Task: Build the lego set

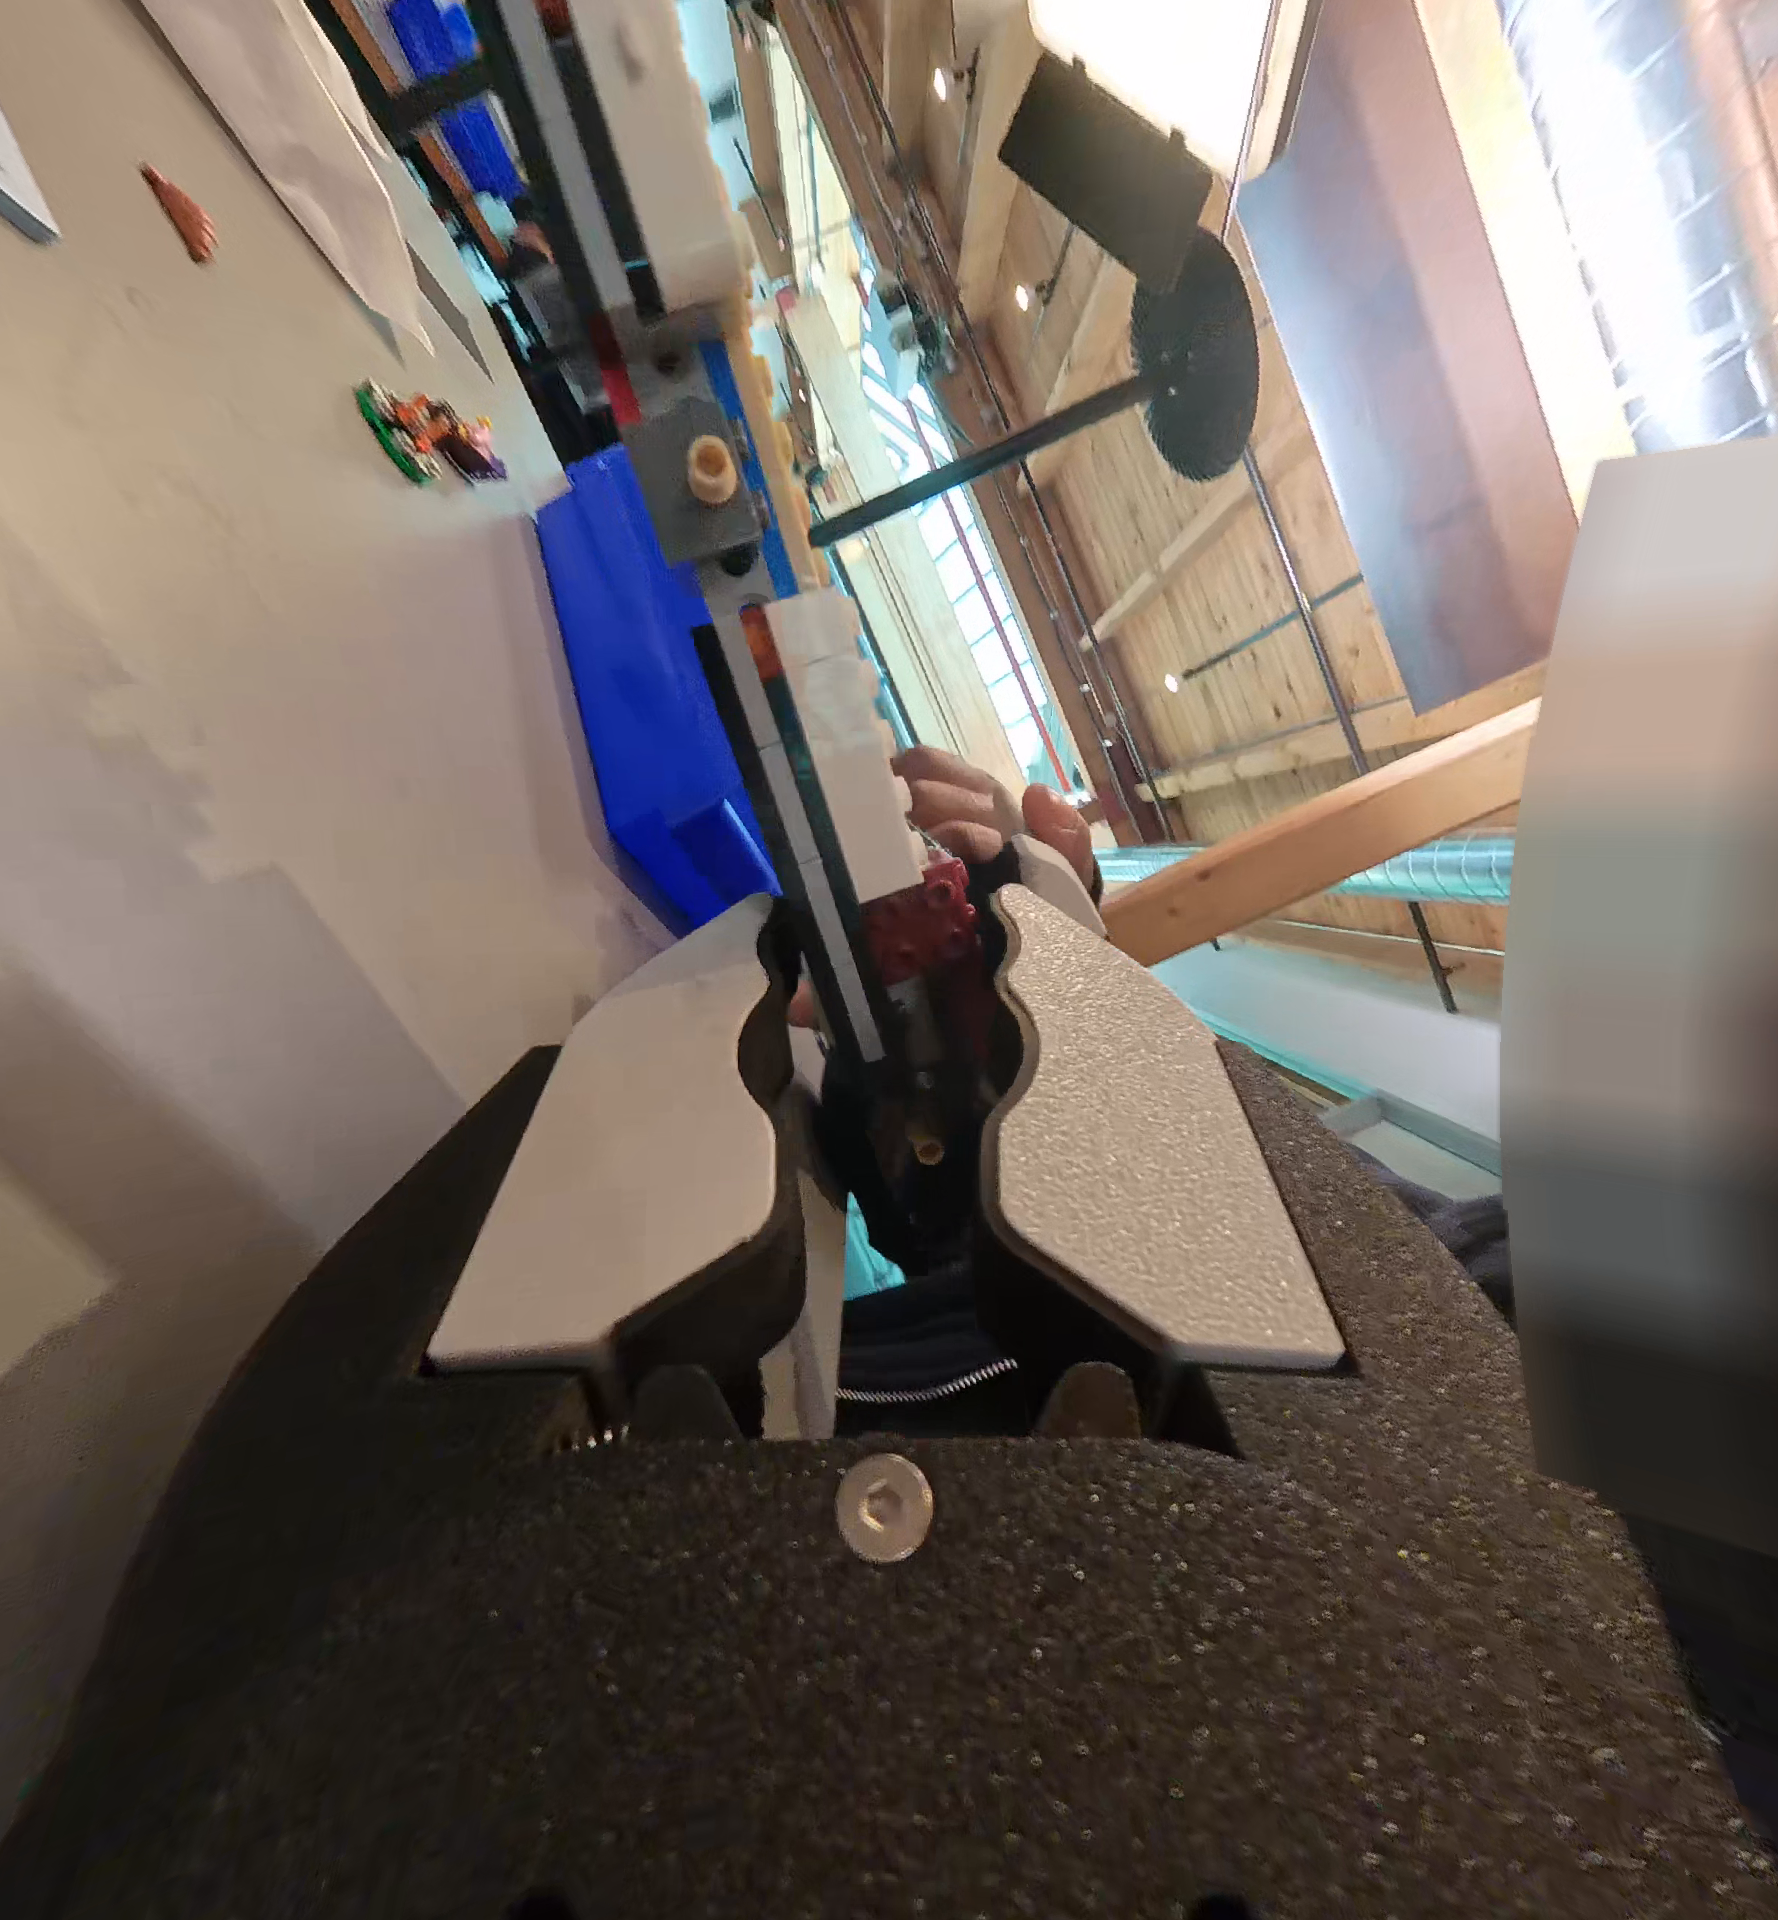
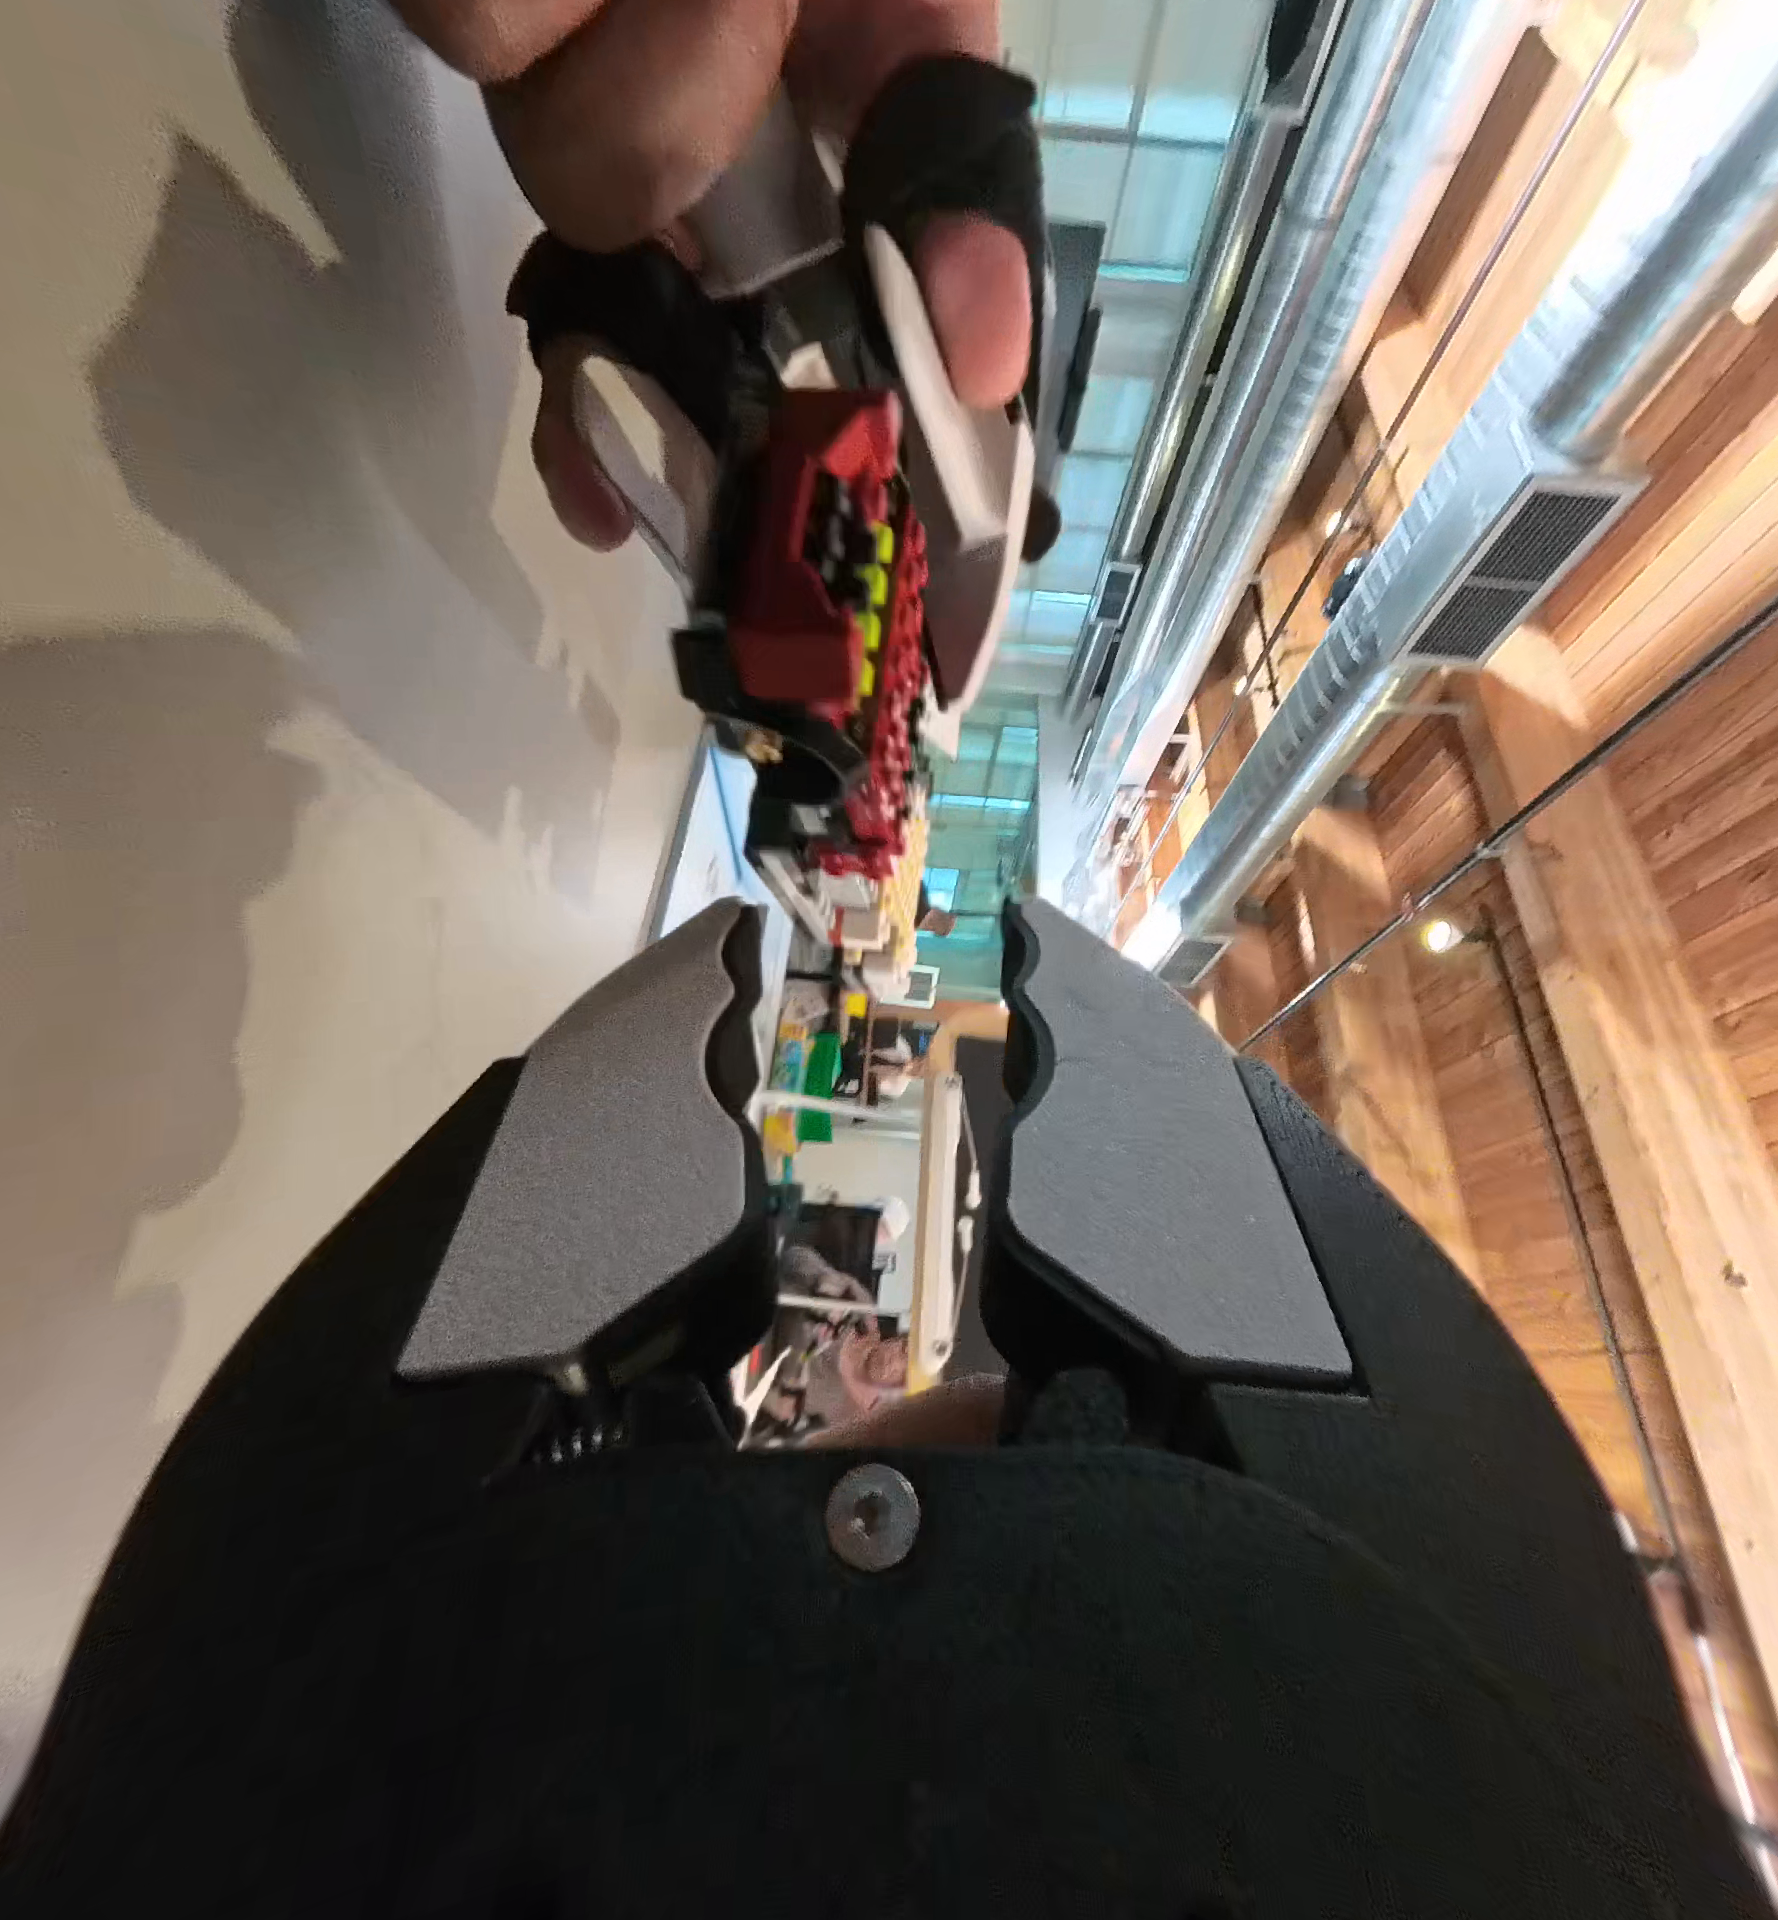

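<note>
A long brick-built model (image 1: 843, 831) is being gripped by the left hand-held gripper (image 1: 885, 935); the right hand-held gripper (image 2: 880, 935) is being held open beside it, near a blue bin (image 1: 636, 707) on the table (image 1: 189, 727).

My left gripper (image 1: 890, 935) closes around the brick model's (image 1: 833, 790) near end; bin (image 1: 636, 675) at ten o'clock behind it. My right gripper (image 2: 874, 925) gapes just before the model's far end, at twelve o'clock.

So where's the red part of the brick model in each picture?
Left wrist view: the red brick section sits centre, between the left claw tips, which close on the model.
Right wrist view: red brick section upper centre, beyond the open right claw.
Shared landmark: the wooden plank wall.
</note>
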Tool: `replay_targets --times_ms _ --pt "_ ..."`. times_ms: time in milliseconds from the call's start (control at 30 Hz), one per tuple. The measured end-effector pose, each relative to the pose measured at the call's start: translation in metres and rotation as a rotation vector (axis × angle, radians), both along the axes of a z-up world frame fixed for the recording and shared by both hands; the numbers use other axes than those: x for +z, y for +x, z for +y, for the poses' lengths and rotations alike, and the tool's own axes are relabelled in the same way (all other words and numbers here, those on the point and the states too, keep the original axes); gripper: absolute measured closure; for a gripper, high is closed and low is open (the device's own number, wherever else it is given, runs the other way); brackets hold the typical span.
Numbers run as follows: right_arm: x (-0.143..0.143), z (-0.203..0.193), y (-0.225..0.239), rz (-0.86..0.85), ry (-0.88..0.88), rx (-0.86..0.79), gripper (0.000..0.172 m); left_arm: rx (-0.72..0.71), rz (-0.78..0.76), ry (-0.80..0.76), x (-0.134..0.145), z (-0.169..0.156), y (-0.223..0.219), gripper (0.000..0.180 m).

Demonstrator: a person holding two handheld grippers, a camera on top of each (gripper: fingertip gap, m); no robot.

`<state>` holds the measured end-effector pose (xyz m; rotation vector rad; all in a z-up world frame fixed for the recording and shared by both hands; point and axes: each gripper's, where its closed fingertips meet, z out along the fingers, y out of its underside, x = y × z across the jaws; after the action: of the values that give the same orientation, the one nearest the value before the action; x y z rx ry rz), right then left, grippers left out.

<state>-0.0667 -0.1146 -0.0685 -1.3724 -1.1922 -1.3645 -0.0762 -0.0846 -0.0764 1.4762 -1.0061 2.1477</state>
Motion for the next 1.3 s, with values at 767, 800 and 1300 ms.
replay_targets --times_ms 767,800,1300 --pt "-0.018 0.02 -0.003 0.173 0.135 -0.335 0.115 0.347 -0.014 0.01 0.0 -0.005 0.02 0.146" --pt "-0.018 0.02 -0.003 0.172 0.139 -0.339 0.115 0.344 -0.017 0.013 0.0 -0.005 0.02 0.146" --pt "-0.022 0.026 0.011 0.133 0.166 -0.411 0.127 0.304 0.025 -0.058 -0.004 -0.016 0.02 0.147"
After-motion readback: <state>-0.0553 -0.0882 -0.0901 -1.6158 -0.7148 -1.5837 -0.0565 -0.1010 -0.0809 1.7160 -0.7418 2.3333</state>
